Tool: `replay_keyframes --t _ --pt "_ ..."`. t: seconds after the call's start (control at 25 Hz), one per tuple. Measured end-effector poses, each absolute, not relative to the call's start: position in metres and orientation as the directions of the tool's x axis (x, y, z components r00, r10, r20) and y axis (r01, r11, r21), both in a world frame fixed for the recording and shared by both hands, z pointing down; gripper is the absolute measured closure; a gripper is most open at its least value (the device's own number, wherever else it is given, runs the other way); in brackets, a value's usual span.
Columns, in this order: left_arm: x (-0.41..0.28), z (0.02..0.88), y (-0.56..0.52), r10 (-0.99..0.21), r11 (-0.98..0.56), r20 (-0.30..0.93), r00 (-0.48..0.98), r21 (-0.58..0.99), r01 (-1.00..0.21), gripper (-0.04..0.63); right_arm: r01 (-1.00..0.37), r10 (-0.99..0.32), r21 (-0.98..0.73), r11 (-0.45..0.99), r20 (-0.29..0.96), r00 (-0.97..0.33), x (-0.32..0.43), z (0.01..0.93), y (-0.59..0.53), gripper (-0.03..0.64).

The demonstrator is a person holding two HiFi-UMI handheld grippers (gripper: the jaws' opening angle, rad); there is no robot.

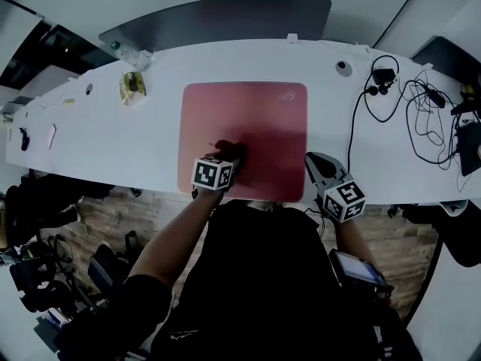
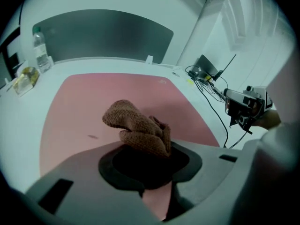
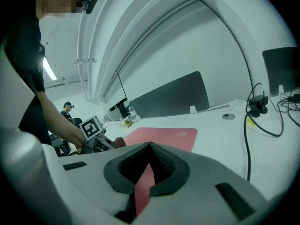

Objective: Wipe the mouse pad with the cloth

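The left gripper [image 1: 230, 156] is clamping its jaws on the brown cloth [image 2: 136, 127], holding it over the near part of the pink mouse pad [image 1: 252, 115]; the pad is lying on the white worktop [image 1: 113, 138]. The right gripper [image 1: 319, 167] is sitting at the pad's near right corner, jaws together and empty.

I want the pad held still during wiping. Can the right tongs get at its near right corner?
Probably yes. The right tongs sit shut and empty just beside that corner of the mouse pad, with nothing lying between. The left tongs and cloth are further left.
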State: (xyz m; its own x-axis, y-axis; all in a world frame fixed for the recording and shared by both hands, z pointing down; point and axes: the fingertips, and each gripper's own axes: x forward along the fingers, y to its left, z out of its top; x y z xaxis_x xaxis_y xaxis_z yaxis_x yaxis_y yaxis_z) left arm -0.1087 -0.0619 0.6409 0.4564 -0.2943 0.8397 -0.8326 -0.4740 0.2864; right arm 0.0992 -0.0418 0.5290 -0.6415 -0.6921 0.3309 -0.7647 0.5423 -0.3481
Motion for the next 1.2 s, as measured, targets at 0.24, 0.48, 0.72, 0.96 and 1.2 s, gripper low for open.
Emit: replay_keyframes --t 0.24,0.48,0.72,0.96,1.2 --pt "-0.185 0.637 -0.078 -0.362 -0.384 0.847 0.389 0.245 -0.890 0.465 -0.773 -0.699 -0.347 0.531 0.336 -0.631 0.086 0.527 -0.045 0.592" --pt "-0.243 0.635 -0.087 -0.397 -0.329 0.857 0.330 0.203 -0.922 0.465 -0.784 -0.707 -0.346 0.515 0.345 -0.617 0.074 0.527 -0.048 0.594" --pt "-0.288 0.636 -0.093 -0.430 -0.290 0.858 0.282 0.164 -0.943 0.465 -0.789 -0.712 -0.340 0.512 0.345 -0.612 0.059 0.524 -0.051 0.594" --pt "-0.317 0.635 -0.098 -0.457 -0.251 0.851 0.259 0.156 -0.955 0.465 -0.800 -0.723 -0.332 0.499 0.349 -0.596 0.052 0.522 -0.052 0.592" --pt "-0.334 0.638 -0.102 -0.479 -0.185 0.838 0.259 0.192 -0.964 0.465 -0.812 -0.731 -0.332 0.481 0.359 -0.580 0.049 0.524 -0.048 0.592"
